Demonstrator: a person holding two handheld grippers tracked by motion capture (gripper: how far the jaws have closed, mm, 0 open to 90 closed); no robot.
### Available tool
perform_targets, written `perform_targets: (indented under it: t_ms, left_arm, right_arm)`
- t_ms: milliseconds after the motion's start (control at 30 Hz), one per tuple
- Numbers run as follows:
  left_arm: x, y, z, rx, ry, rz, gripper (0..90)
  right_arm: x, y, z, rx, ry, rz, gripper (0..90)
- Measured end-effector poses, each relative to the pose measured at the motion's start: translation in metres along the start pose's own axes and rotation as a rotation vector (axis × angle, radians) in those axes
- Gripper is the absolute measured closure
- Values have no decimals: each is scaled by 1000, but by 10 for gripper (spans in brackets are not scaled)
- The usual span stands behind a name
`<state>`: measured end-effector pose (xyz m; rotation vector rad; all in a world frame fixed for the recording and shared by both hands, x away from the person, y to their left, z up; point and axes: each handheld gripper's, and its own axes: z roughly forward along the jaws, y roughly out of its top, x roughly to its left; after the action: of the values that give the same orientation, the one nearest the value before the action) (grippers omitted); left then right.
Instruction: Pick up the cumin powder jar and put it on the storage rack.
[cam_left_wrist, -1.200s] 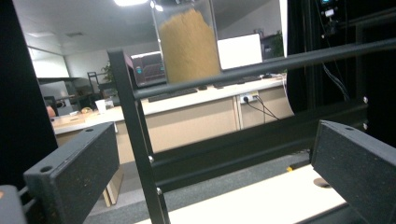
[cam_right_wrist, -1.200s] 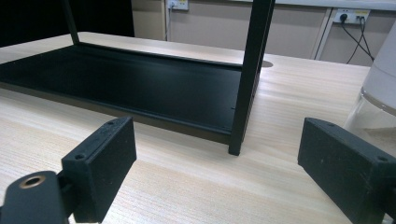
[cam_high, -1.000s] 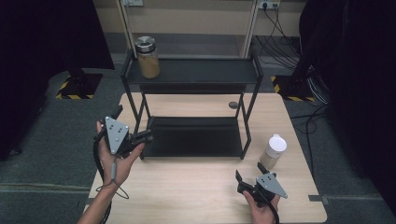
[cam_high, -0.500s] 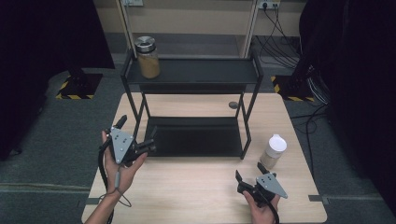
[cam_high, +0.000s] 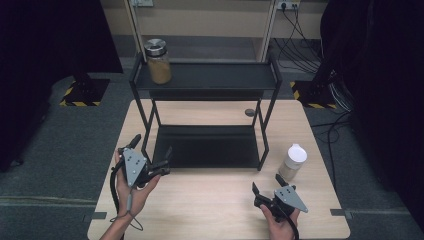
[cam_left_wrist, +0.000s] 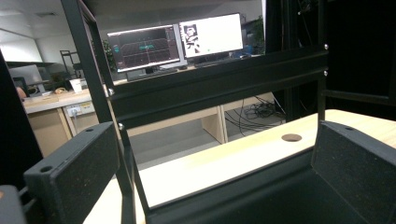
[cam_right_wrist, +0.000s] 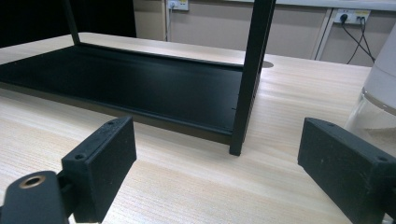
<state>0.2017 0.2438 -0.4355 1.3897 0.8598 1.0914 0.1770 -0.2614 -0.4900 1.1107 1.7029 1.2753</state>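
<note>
White-capped clear plastic jar (cam_high: 292, 161) lower right on light wooden desk (cam_high: 210, 215), cut off at right gripper view's edge. Right claw (cam_high: 266, 184) spread, empty, beside it. Left claw (cam_high: 151, 156) spread, empty, by black metal shelf rack (cam_high: 205, 80).

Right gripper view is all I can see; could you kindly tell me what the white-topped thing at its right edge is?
Observer: A small bottle with a white cap, standing on the table just right of the rack.
Operator: Is anything on the rack's top shelf?
Observer: Yes, a jar with a metal lid, at its left end.
Operator: And where is the left claw?
Observer: The left claw is by the rack's front left leg, open and empty.
</note>
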Motion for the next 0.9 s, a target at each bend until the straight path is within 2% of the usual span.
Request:
perform_targets:
  t_ms: [167,567,900]
  left_arm:
    - [-3,-12,-3,22,-23,-6,1]
    - [-11,-34,-9,61,-49,-21,2]
    - [-18,-56,-19,104,-74,-57,4]
  right_arm:
    - [0,0,0,1,0,-1,115]
    - [0,0,0,0,0,-1,116]
    - [1,0,0,0,-2,-4,115]
